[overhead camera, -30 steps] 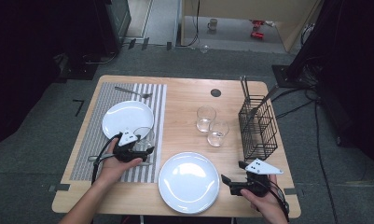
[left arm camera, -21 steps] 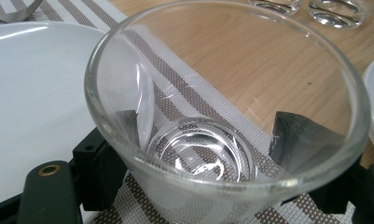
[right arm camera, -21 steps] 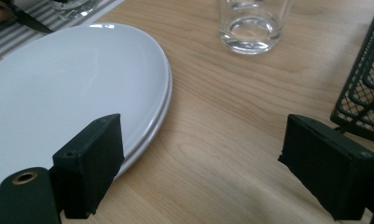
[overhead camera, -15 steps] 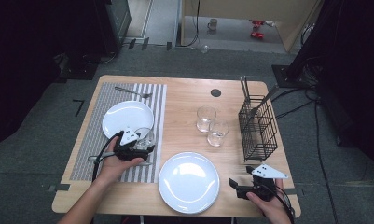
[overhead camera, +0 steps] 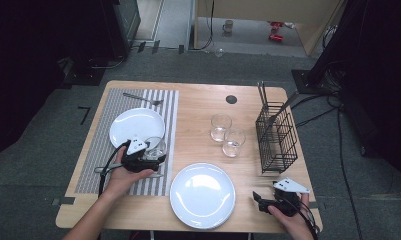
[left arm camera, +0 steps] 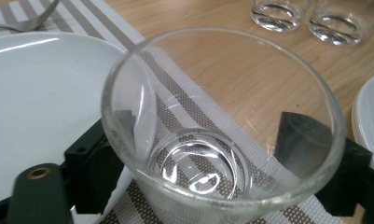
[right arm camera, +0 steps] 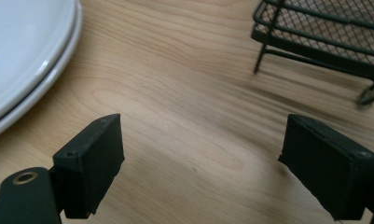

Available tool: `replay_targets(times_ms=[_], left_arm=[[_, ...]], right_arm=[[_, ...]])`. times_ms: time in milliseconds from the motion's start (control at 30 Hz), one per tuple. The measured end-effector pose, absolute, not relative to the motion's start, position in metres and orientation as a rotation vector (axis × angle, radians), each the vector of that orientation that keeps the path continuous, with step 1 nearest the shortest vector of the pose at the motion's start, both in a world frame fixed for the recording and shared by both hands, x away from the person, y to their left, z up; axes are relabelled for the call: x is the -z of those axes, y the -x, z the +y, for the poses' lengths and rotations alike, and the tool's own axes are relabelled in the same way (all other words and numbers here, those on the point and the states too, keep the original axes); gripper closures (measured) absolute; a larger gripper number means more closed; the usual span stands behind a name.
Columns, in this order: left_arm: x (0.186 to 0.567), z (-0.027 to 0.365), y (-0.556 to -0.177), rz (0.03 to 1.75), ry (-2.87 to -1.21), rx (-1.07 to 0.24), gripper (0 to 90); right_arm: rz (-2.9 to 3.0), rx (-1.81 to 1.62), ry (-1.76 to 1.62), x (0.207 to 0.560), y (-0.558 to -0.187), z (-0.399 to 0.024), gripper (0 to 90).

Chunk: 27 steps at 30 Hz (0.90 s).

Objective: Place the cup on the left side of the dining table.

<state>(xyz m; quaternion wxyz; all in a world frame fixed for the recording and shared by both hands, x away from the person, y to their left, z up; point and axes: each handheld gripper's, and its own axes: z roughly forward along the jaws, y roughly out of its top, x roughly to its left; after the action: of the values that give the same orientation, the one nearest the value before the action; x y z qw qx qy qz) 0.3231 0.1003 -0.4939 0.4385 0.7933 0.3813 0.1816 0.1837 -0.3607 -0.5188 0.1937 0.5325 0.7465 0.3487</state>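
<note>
The glass (left arm camera: 222, 126) is a clear, empty tumbler with a thick base and a wide round rim. It stands upright on the striped placemat (overhead camera: 103, 165), just beside the white plate (overhead camera: 133, 125). The left gripper (overhead camera: 149, 159) has the glass between its jaws, which have just been opening; the pads seem not to press it. The right gripper (right arm camera: 212, 163) is wide open over the bare table (right arm camera: 184, 84), near the wire basket (right arm camera: 324, 28).

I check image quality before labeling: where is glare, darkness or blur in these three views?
High view: table well lit, surroundings nearly black, lamp glare on the front plate. Left gripper view: the glass is close, its near rim soft, highlights in its base. Right gripper view: sharp wood grain, the basket casts a soft shadow.
</note>
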Motion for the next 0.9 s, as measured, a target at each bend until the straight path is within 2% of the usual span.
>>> replay_targets(times_ms=[233, 600, 900], left_arm=[[0.479, 0.102, -0.316, 0.940, -1.907, -0.448, 13.6], [0.467, 0.118, -0.302, 0.918, -1.870, -0.428, 13.5], [0.455, 0.136, -0.286, 0.915, -1.833, -0.438, 13.5]], right_arm=[[2.069, -0.928, -1.500, 0.523, -0.185, -0.369, 12.6], [2.053, -0.881, -1.522, 0.527, -0.189, -0.374, 0.0], [2.003, -0.857, -1.572, 0.527, -0.192, -0.380, 0.0]])
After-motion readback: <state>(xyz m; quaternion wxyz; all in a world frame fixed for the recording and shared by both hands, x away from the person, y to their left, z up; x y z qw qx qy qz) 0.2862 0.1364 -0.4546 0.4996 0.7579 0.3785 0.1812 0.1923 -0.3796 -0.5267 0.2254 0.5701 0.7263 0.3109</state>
